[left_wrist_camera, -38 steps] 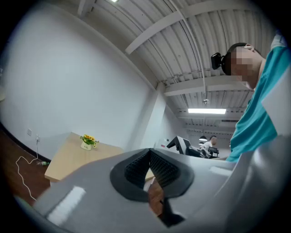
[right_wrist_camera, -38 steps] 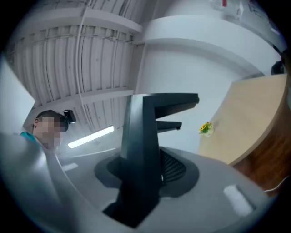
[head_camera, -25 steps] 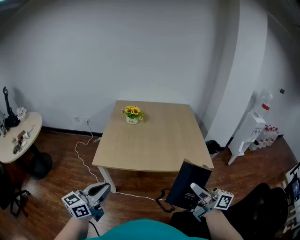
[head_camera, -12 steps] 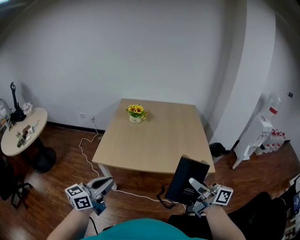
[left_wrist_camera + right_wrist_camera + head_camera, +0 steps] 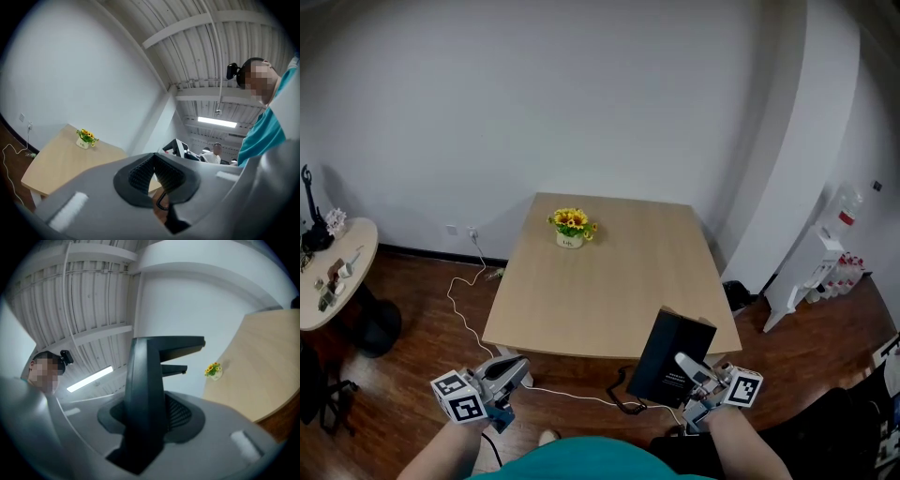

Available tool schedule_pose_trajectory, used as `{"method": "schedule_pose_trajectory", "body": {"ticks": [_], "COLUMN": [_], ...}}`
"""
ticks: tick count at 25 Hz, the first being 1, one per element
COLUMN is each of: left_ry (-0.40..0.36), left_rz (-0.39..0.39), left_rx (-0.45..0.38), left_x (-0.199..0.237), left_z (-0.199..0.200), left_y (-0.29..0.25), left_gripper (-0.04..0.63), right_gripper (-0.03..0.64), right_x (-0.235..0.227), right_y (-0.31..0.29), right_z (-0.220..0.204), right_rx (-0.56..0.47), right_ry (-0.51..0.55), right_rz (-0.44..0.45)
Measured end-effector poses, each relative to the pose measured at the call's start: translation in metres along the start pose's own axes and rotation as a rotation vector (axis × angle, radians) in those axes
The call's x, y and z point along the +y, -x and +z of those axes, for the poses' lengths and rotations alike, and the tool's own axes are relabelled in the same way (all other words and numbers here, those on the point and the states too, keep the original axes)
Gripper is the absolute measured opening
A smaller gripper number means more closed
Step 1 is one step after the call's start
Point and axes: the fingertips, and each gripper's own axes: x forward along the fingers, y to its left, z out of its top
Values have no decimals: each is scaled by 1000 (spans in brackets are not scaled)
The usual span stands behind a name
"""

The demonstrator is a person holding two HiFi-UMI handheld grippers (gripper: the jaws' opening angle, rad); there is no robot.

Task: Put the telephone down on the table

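Evidently the black telephone is not on the table: it stands nearly upright in the right gripper, low in the head view, where its top edge overlaps the table's near right edge. In the right gripper view both ribbed pads press against its dark body, which rises out of the clamped jaws. A black coiled cord hangs from it toward the wooden floor.

The left gripper hovers over the floor in front of the table's near left corner, well apart from the telephone; its own view shows the jaws drawn together with nothing between them.

On the table's far side stands a small white pot of yellow flowers. A white cable trails across the floor to the left, and a round side table with small objects sits at the left edge.
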Motion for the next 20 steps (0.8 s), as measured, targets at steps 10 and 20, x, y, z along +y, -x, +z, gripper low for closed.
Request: {"method": "schedule_pose_trajectory", "body": {"ticks": [10,20], "left_ry": [7,-22], "left_rz": [-68,-37], "left_rx": [106,111], "left_x": [105,148], "left_z": [26,37], "left_y": [-11,-68], "left_gripper": [6,6], "right_gripper": [164,164], "right_x": [-69,-139], "right_y": [-86,-116], "right_z": [-3,46], "right_rx": [-48,-11], "right_ry": [-4,-14], "right_rz": [-105,-119]}}
